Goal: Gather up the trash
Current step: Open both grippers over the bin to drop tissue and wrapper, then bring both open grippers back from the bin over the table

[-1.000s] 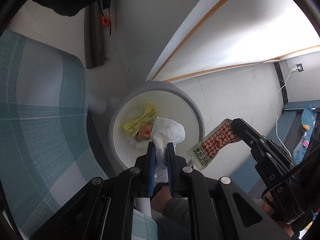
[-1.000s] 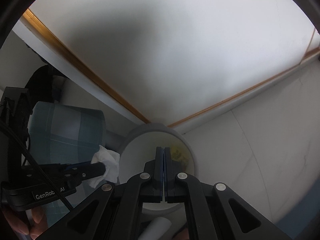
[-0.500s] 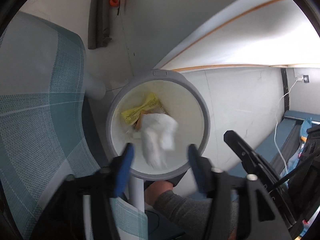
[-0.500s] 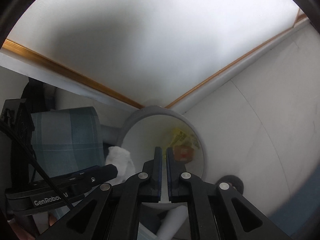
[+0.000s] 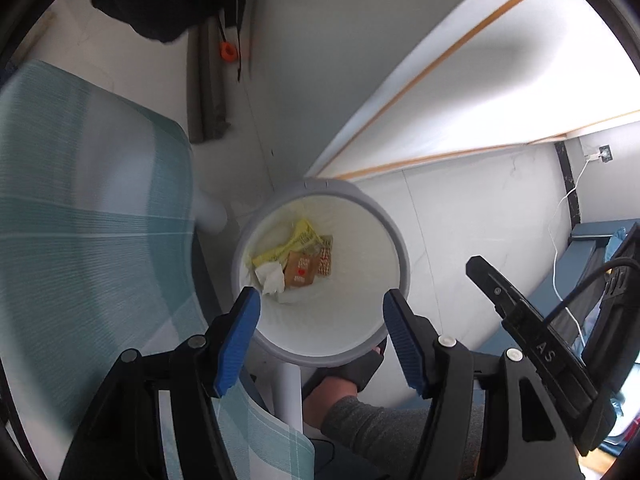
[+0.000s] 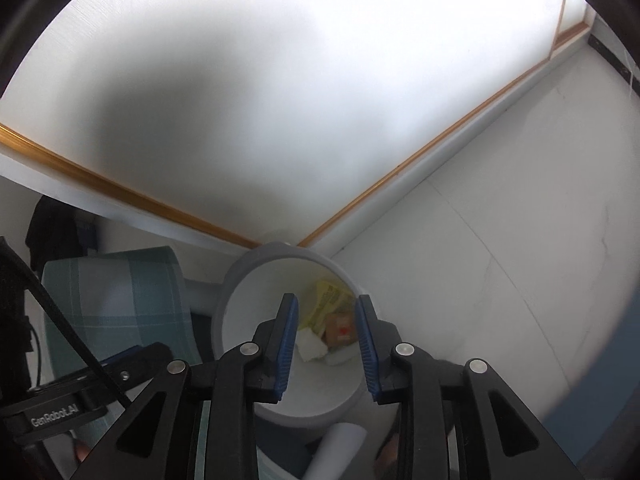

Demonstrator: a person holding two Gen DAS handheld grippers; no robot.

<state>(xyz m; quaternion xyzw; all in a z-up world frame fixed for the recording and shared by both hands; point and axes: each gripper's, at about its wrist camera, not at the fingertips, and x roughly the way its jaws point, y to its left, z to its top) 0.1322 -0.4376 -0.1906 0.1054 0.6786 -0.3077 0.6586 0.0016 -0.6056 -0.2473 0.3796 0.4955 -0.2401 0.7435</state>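
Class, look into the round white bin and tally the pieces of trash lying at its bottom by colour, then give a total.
Inside the bin:
Yellow wrapper: 1
White crumpled tissue: 1
Brown packet with a red heart: 1
Red-and-white checked wrapper: 1
Total: 4 pieces that can be told apart; anything beneath them is hidden.

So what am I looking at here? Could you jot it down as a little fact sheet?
bin: round, white, grey rim, on the floor by a wall corner
in the bin: tissue, yellow wrapper, brown packets
left gripper: above the bin, fingers apart, holding nothing
right gripper: above the bin, fingers just opening, nothing between them
beside the bin: teal checked chair
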